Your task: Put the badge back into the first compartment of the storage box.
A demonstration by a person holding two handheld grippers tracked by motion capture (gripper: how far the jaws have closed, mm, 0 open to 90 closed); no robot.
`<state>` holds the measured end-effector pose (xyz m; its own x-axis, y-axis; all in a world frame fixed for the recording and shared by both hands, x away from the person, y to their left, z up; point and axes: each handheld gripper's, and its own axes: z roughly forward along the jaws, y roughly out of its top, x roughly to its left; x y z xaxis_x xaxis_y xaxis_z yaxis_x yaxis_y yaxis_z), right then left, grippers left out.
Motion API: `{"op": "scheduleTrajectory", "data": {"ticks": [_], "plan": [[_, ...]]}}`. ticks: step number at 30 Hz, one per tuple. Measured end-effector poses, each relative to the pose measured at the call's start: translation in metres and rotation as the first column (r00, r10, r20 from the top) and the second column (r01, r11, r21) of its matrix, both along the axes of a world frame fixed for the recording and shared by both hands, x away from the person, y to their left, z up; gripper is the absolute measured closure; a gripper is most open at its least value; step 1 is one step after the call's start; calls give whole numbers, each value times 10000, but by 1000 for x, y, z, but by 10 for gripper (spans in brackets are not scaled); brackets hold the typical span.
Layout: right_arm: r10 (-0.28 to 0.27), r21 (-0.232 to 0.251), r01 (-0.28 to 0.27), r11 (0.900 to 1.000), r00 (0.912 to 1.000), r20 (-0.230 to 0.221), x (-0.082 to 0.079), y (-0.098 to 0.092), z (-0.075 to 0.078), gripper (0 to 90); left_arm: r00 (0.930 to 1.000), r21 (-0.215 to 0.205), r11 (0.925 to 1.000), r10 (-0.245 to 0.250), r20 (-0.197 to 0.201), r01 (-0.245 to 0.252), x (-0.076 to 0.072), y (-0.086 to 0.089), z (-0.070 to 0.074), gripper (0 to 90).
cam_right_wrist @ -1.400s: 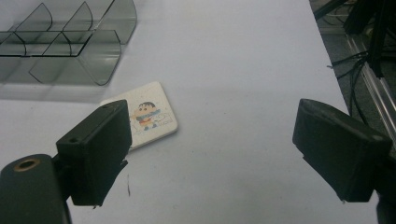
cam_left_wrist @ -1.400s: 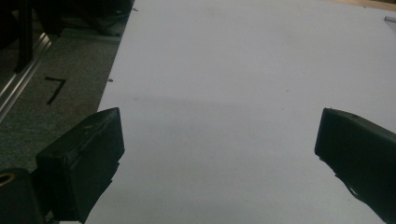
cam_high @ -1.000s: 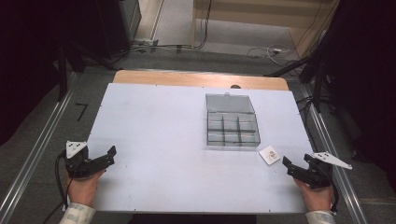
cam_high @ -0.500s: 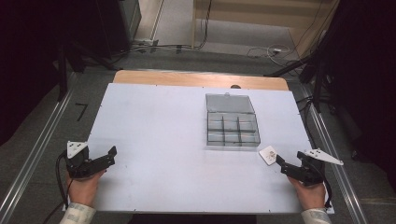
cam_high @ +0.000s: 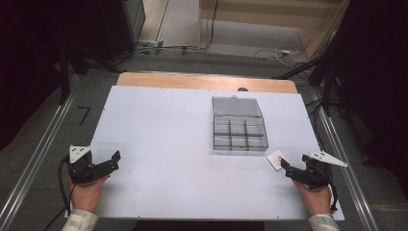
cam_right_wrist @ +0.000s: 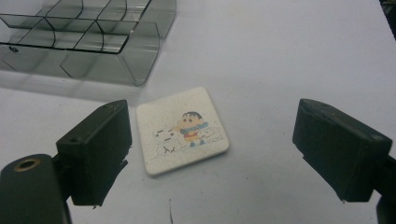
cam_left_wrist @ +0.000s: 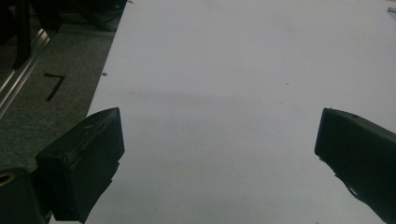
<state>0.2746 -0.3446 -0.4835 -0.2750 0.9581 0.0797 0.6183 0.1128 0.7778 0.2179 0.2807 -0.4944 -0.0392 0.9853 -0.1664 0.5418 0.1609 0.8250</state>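
A small white square tile (cam_right_wrist: 182, 130) with a cartoon picture lies flat on the white table, just right of the clear box's near corner; in the high view the tile (cam_high: 277, 159) sits near the table's right edge. My right gripper (cam_high: 285, 167) is open, and in the right gripper view its jaws stand wide on either side of the tile, which lies closer to the left jaw. A clear plastic compartment box (cam_high: 239, 130) with its lid raised stands right of centre. My left gripper (cam_high: 113, 160) rests open at the near left over bare table (cam_left_wrist: 224, 102).
The box's empty compartments (cam_right_wrist: 88, 32) lie just beyond the tile. A wooden strip (cam_high: 207, 82) runs along the table's far edge. Metal rails (cam_high: 38, 159) flank both sides, with cables on the floor (cam_high: 269, 50) behind.
My right gripper has moved left and forward toward the tile, whose near edge it now reaches. The left gripper has stayed put.
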Motion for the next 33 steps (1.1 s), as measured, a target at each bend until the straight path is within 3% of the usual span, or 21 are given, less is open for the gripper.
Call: {"op": "scheduleTrajectory", "data": {"ticks": [33], "plan": [[389,-471,-418,9980,9973,-623,25,16,-18,108,10000,2,10000,30,-8,-30,0,0,0,16]]}}
